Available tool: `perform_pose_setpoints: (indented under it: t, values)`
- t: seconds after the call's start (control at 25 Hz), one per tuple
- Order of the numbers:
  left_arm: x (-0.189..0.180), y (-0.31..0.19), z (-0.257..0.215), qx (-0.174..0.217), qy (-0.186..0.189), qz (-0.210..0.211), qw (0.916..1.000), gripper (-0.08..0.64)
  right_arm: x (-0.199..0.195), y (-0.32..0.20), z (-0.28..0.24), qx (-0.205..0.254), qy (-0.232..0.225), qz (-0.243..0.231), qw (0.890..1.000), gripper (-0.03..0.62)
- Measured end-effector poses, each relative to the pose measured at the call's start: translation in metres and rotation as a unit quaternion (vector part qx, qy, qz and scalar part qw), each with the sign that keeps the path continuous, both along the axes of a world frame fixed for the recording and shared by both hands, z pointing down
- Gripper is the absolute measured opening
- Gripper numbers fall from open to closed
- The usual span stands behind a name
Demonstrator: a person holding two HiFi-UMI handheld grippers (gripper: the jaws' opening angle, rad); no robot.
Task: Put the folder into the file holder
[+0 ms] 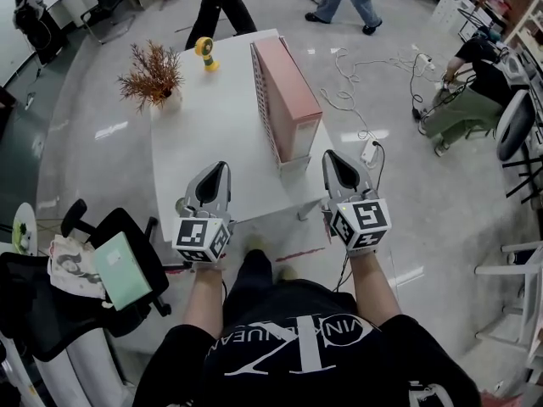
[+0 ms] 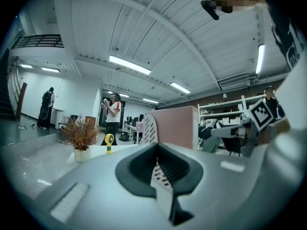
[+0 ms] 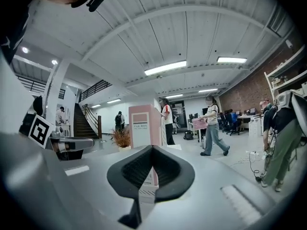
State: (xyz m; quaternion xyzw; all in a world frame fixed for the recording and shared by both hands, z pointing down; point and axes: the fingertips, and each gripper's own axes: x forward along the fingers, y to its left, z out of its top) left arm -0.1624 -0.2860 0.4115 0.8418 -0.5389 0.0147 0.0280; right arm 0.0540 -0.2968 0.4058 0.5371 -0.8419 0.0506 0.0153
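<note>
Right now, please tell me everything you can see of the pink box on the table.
The pink box is tall and narrow and looks like stiff card. It stands upright on the white table, near its right edge, with its narrow end toward the person. That end carries a pale label reading FILE BOX. It sits in a white slotted holder, whose wall lies against its left side. Nothing else touches it.

Off-task clutter around the white table (image 1: 212, 142).
Potted dried plant (image 1: 153, 76) and yellow mini fan (image 1: 204, 52) stand well ahead of the left gripper (image 1: 219, 166), fan right of the plant. Black chair (image 1: 34, 303) with a green book (image 1: 123, 270) is left of it. Power strip (image 1: 371, 152) lies just beside the right gripper (image 1: 333, 154).
</note>
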Motion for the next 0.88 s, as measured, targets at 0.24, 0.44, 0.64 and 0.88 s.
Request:
perform_pose_setpoints:
  t: [0.24, 0.44, 0.64, 0.88]
  values:
    - [0.0, 0.006, -0.006, 0.006, 0.0, -0.008, 0.9999, 0.0, 0.0, 0.006, 0.001, -0.026, 0.008, -0.032, 0.999, 0.005]
    - [-0.003, 0.01, -0.01, 0.012, 0.001, -0.014, 0.9998, 0.0, 0.003, 0.009, -0.003, -0.022, 0.003, -0.035, 0.999, 0.005]
    - [-0.007, 0.011, -0.017, 0.015, 0.001, -0.024, 0.9996, 0.0, 0.006, 0.009, -0.013, -0.016, 0.001, -0.042, 0.999, 0.003]
    - [-0.015, 0.014, -0.023, 0.021, 0.007, -0.036, 0.9991, 0.0, 0.005, 0.008, -0.021, -0.008, -0.001, -0.05, 0.999, 0.005]
